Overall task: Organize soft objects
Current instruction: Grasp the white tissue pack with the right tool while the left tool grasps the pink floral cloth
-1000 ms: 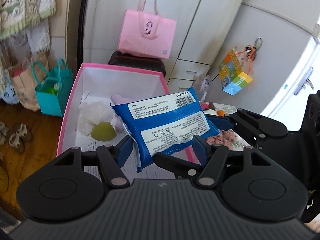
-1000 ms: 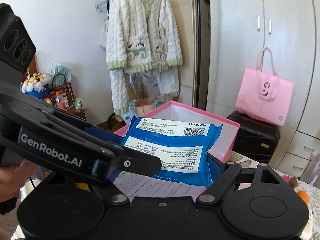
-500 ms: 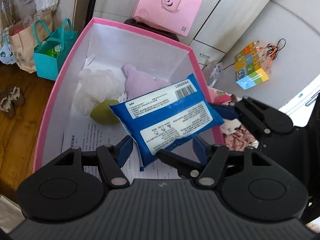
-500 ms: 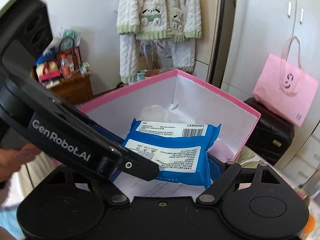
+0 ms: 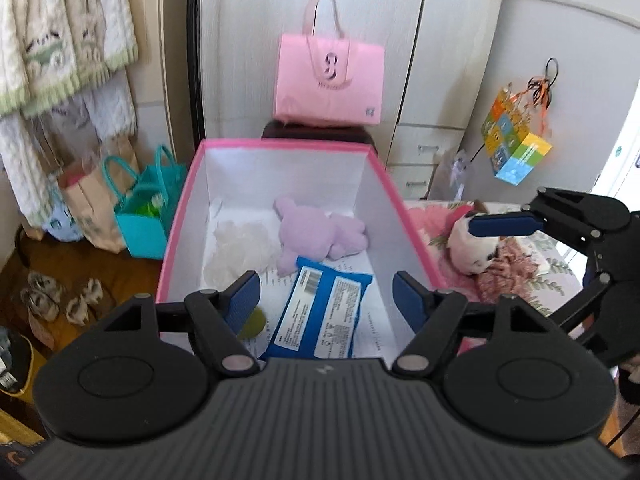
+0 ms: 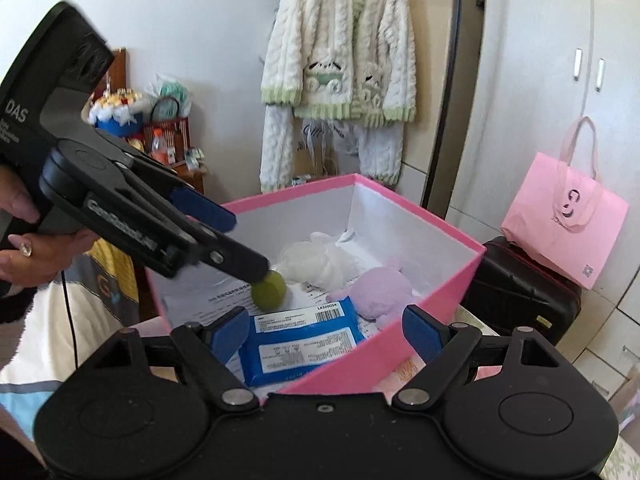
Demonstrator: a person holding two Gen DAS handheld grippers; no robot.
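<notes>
A flat, glossy blue wipes pack (image 5: 326, 314) is seen lying on printed paper inside the pink-rimmed, white-walled box (image 5: 384, 184), its long axis running from the near wall toward a fuzzy lilac plush (image 5: 316, 232). The left gripper (image 5: 326, 300), whose jaws have just been opening, and the right gripper (image 6: 324, 334) are both spread, nothing clamped.

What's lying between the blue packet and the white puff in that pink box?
The green ball sits between the blue packet and white puff, clearest in the right wrist view.
</notes>
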